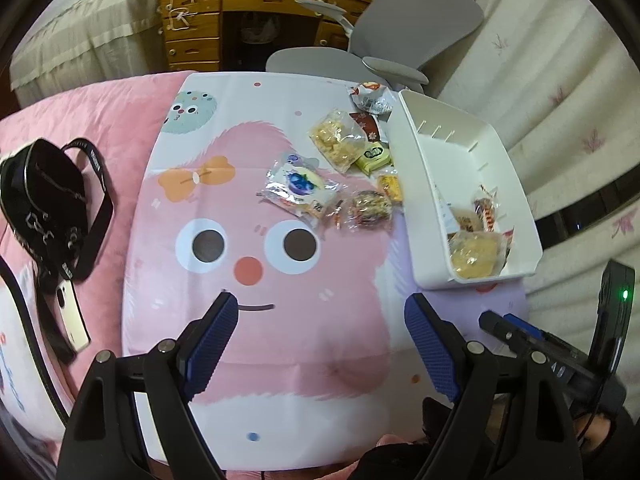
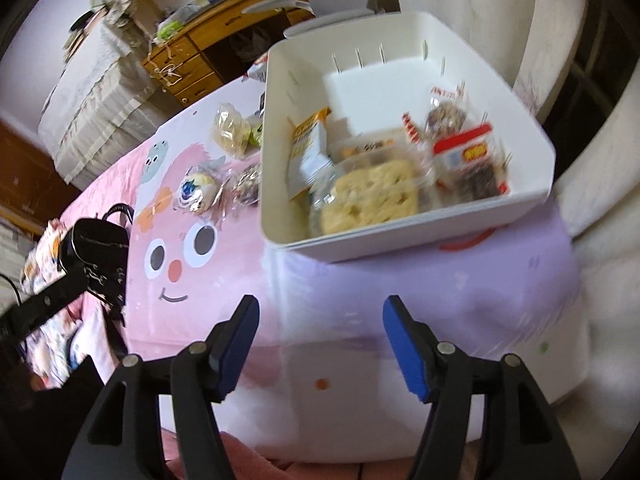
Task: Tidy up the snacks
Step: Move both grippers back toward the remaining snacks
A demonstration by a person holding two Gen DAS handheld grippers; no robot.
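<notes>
- While both tongs are hanging empty, left gripper (image 1: pixel 320 312) is gaping wide & right gripper (image 2: pixel 320 322) is standing apart too.
- White bin (image 2: pixel 472 216) is sitting at mat's right edge, holding a pale cracker pack (image 2: pixel 372 196), red-label pack (image 2: pixel 466 152), yellow box (image 2: pixel 310 136).
- Loose snacks (image 1: pixel 344 176) are lying just left of bin; cartoon mat (image 1: pixel 256 320) is lying bare near tongs.
- Pack print is showing too blurred to read.

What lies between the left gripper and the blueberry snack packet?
Only bare printed cloth, the cartoon face. In the left wrist view nothing sits between the open left gripper and the blueberry packet.
</notes>
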